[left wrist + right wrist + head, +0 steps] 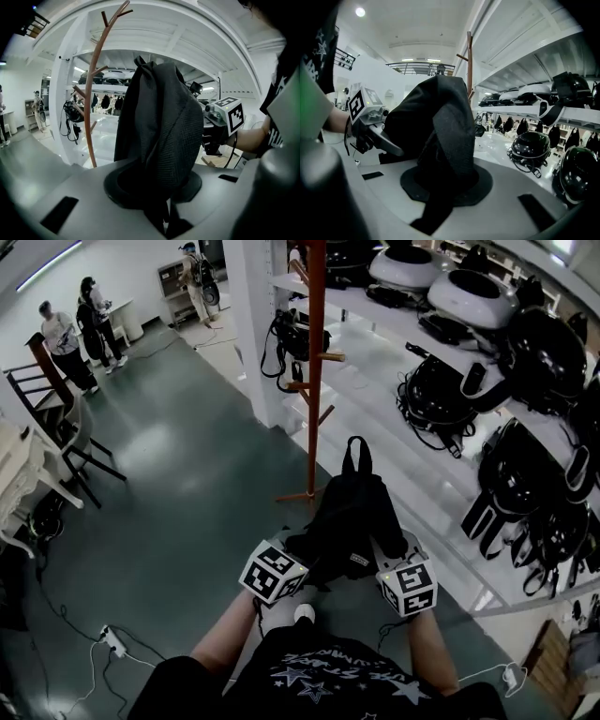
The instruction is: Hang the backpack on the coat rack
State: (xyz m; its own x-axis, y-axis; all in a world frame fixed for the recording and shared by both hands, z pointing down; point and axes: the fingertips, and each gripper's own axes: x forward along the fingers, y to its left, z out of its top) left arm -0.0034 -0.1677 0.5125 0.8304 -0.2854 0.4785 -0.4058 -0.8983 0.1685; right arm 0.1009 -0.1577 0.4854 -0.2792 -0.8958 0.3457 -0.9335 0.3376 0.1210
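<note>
- Backpack (347, 519): black, soft and slumped, with a fine mesh weave on the panel facing the left gripper view. The top loop (356, 454) is standing up and pointing toward the rack.
- You are holding it off the floor (178, 484), in front of your body, between the two hand-held grippers. It is not yet on any peg. In the head view it is sitting just short of the rack's foot.
- Left hand-held gripper (161, 211): the jaws are standing nearly together, pinching a fold of the black fabric that is bunching up over the round dark pad.
- Right hand-held gripper (436, 206): the jaws are likewise nearly closed, clamping a flat woven strap that is running down into the gap.
- Both of your forearms are reaching forward, roughly parallel. The marker cubes are sitting side by side, one at each flank of the backpack, and both grippers are tilting slightly downward.
- Rack (314, 371): a slim reddish-brown pole with short angled pegs, standing upright beside white shelves (366, 399).
- The shelves are carrying rounded black helmets (441, 395) with dangling cables.
- The floor is dark green and glossy, and it is catching reflections.
</note>
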